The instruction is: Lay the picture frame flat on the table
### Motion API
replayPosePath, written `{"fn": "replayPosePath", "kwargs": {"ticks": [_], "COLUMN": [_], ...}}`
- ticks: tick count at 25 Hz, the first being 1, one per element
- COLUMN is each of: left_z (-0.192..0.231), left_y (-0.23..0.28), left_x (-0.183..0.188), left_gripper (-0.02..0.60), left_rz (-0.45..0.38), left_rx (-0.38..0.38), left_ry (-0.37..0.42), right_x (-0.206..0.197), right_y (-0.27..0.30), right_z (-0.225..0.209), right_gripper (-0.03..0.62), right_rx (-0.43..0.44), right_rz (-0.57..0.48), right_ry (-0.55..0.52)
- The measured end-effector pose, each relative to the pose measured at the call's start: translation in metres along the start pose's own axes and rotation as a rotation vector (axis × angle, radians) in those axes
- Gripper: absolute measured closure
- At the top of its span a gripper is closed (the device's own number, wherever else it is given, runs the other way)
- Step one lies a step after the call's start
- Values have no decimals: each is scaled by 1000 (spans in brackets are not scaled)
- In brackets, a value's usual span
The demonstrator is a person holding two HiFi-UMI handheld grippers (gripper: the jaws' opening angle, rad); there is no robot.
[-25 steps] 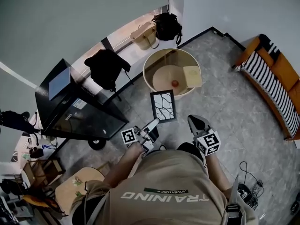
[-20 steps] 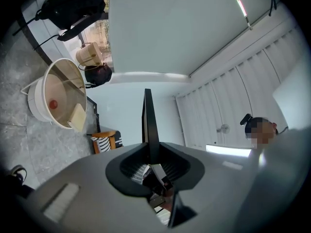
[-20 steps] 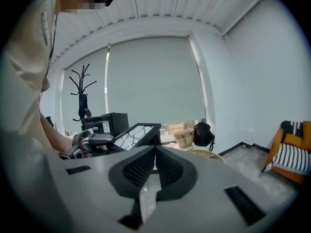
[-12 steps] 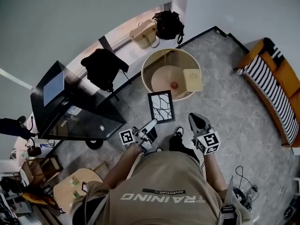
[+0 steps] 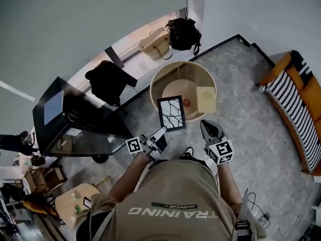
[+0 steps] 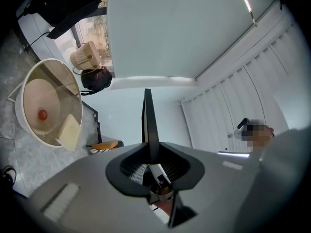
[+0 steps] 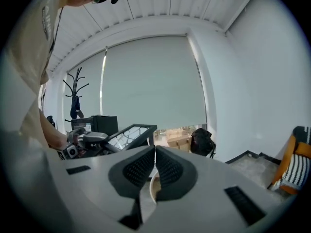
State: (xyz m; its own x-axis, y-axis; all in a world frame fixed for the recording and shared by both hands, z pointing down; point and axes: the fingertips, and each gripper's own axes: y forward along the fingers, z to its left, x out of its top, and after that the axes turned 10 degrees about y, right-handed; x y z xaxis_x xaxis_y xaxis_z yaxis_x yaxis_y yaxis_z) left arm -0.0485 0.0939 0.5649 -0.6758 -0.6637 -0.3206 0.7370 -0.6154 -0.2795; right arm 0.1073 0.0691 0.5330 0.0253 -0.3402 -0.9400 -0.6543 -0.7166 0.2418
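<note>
A person seen from above holds a two-jaw gripper in each hand. The left gripper (image 5: pixel 163 132) is clamped on the lower edge of a black picture frame (image 5: pixel 171 113) with a branching white pattern – in the left gripper view the frame (image 6: pixel 148 125) stands edge-on between the jaws. The frame is held in the air, tilted, and in the head view it overlaps the near rim of a round wooden table (image 5: pixel 156 82) with a raised edge. On the table lie a small red ball (image 5: pixel 186 103) and a pale yellow block (image 5: pixel 206 99). The right gripper (image 5: pixel 206 125) hangs just beside the frame – its jaws are pressed together with nothing between them.
</note>
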Motion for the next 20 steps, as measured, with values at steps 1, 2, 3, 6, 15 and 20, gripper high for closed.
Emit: {"fn": "replayPosePath", "kwargs": {"ticks": [1,2,3,6,15,20], "left_z": [3,7,9,14,36,50], "left_y": [8,16,23,41,49,57], "left_x": [-1,-1,-1,6,29,36], "left_gripper": [505,505,505,505,505,505], "left_rz": [-2,-2,-4,-26,-33,-26], "left_rx": [5,6,6,9,62,91], "left_ry": [3,8,15,27,10,-20], "right_x": [0,0,-1,-6,-7,-5], "right_y": [1,2,2,5,29,44], "right_z": [-8,-16,-25,-44,-61,-65], "right_gripper": [586,586,586,586,586,586], "right_rx": [5,9,13,24,44,60], "right_rz": [2,4,6,20,37,67], "right_ry": [-1,0,4,20,50,58]}}
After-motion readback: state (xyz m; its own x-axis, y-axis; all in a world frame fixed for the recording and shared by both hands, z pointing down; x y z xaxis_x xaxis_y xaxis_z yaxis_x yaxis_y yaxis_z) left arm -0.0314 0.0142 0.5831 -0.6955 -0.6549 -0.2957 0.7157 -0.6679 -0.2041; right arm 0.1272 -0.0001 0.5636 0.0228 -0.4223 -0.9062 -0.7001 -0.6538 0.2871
